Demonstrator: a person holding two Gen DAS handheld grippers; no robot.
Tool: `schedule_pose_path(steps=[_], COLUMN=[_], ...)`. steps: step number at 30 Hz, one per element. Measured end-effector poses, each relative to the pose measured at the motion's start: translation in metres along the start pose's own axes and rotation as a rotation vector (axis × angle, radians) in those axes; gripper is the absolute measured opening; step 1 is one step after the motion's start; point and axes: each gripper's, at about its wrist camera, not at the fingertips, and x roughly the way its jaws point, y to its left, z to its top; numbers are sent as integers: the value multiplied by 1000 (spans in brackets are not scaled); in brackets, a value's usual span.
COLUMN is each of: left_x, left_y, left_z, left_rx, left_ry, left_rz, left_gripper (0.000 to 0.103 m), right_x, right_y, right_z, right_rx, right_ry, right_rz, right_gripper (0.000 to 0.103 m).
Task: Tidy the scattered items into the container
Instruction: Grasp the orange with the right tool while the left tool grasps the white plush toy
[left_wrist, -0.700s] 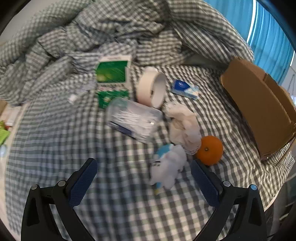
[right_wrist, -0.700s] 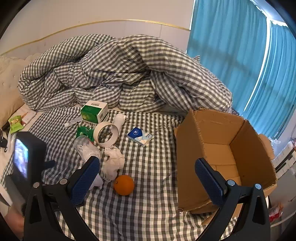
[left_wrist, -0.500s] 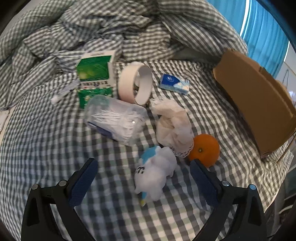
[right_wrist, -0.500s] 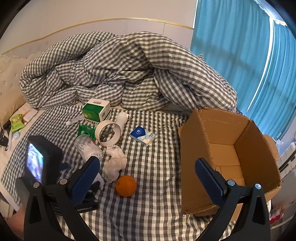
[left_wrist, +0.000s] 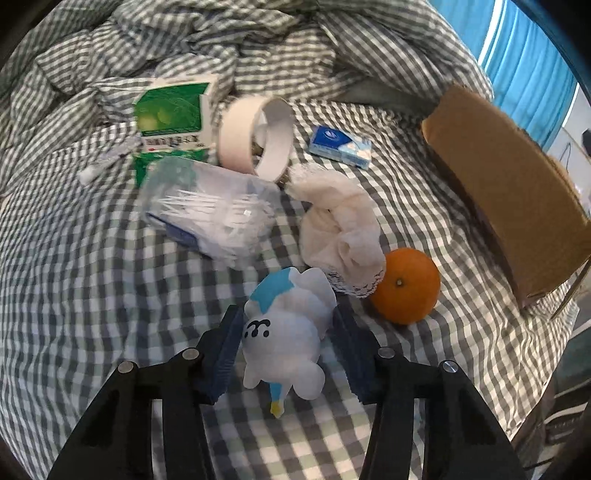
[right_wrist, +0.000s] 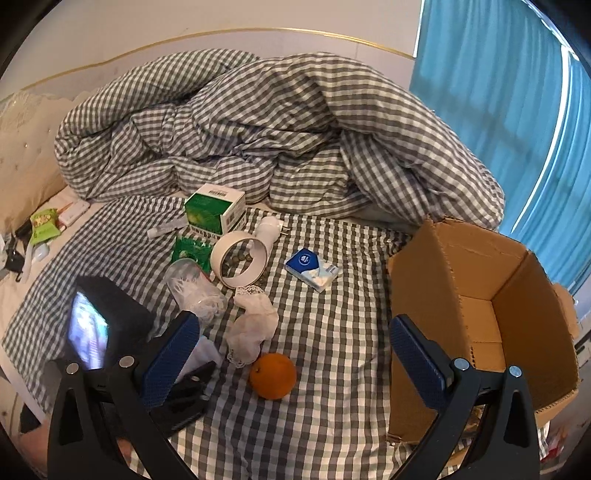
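**Plush toy between the left pads, box waiting open**

Left wrist view first: the left hand-held gripper (left_wrist: 284, 354) is low over the checked bed sheet (left_wrist: 81, 295), and its blue pads sit against both flanks of the white-and-blue plush toy (left_wrist: 286, 332). The jaws have just been closing, and the toy is right there between them, clenched on either side. Just beyond the toy lies a crumpled white cloth (left_wrist: 340, 229), its lace edge touching the orange (left_wrist: 406, 290). Left of the cloth, a clear tub of cotton swabs (left_wrist: 210, 210) lies on its side. Behind that, a wide tape roll (left_wrist: 255, 136) stands on edge beside a green-and-white carton (left_wrist: 171, 110), with a blue tissue pack (left_wrist: 340, 146) off to the right. The cardboard box (left_wrist: 506, 195) shows its outer wall at the far right.

Over to the right wrist view: the right hand-held gripper (right_wrist: 295, 354) hangs above the bed with its jaws spread wide, nothing between them. The orange (right_wrist: 273, 374) sits on the sheet below the gap. The cardboard box (right_wrist: 480, 266) stands open on the right, no items visible inside. The left tool's black body and lit screen (right_wrist: 88, 334) are at lower left, with only a sliver of the plush toy showing behind the near pad. The rumpled duvet (right_wrist: 277, 129) fills the back.
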Motion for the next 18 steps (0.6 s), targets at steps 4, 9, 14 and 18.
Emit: schedule_pose_path(steps=[4,9,14,18], left_x=[-20,-47,-71,-85], left_y=[16,36,55,66], left_z=[0,1,1,0], left_rx=[-37,-68,-98,-116], left_ry=[-38,-76,-110,-123], left_rz=[25,87,136,158], left_gripper=[51,51,51,51], right_x=[12,37,68,96], right_y=[2,3,8,6], right_z=[-1,-5,-19,-36], right_rx=[-13,-3,22,11], right_ry=[11,66,129,185], right_rz=[-1,43,90,89], right_gripper=[103,103,103,102])
